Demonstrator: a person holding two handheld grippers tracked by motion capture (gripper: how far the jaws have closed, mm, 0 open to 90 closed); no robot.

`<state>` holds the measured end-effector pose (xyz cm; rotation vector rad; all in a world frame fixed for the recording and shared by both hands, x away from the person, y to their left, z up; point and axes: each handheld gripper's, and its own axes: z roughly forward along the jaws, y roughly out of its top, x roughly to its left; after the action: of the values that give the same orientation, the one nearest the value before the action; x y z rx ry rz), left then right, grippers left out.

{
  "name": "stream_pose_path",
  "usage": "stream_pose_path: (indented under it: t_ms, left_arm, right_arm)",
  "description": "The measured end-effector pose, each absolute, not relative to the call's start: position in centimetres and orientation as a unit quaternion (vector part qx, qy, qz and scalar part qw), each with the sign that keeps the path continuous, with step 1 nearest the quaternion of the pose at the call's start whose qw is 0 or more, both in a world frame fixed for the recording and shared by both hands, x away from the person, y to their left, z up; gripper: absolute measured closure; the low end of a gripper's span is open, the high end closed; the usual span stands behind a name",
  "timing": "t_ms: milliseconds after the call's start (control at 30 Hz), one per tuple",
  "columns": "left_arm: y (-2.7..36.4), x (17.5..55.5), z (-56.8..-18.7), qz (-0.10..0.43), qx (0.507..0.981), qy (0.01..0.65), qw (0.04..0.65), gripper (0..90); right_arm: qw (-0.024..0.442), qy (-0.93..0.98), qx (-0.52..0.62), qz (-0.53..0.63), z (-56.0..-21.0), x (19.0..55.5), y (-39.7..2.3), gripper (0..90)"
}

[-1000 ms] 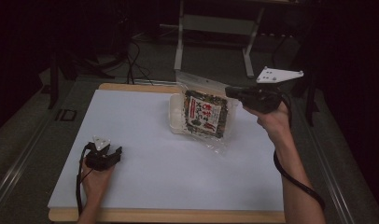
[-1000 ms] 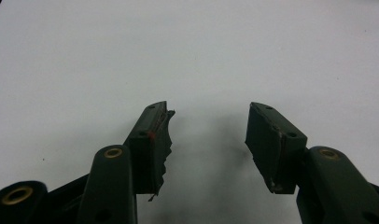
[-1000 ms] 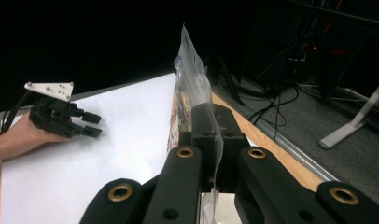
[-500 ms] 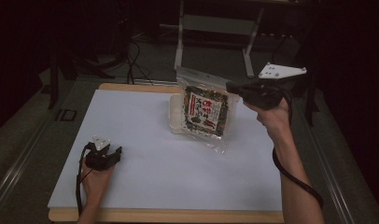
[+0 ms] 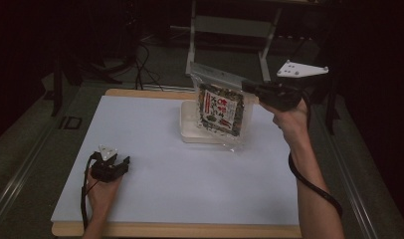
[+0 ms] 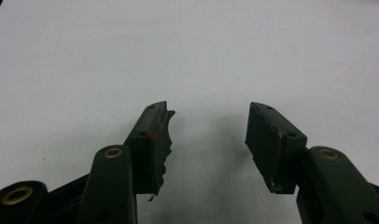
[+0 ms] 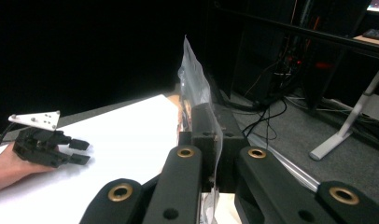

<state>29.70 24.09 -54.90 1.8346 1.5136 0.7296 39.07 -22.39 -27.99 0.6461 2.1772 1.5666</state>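
Right tongs (image 5: 247,85) are clamped on my bag's (image 5: 222,110) clear top edge, holding it upright and tilted over the tray (image 5: 190,130) at the table's (image 5: 155,124) far side. Left tongs (image 5: 124,160) rest open, nothing between the jaws, on the near left.

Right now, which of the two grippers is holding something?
The right gripper, lifted over the tray: its fingers pinch the clear snack bag. The left gripper rests open and empty on the white table.

Left gripper (image 5: 121,164): jaws apart, resting low, pointing toward 2 o'clock.
Right gripper (image 5: 247,85): jaws clamped, raised, pointing toward 9 o'clock.
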Motion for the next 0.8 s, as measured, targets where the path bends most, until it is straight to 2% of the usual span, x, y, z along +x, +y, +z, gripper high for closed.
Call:
stream_pose_path:
  t_ms: [800]
  left_arm:
    - [24.1, 29.7, -54.9, 0.278, 0.699, 0.575, 0.322, 49.3]
  right_arm:
    - [0.2, 0.754, 0.239, 0.578, -27.9, 40.9, -21.4, 89.5]
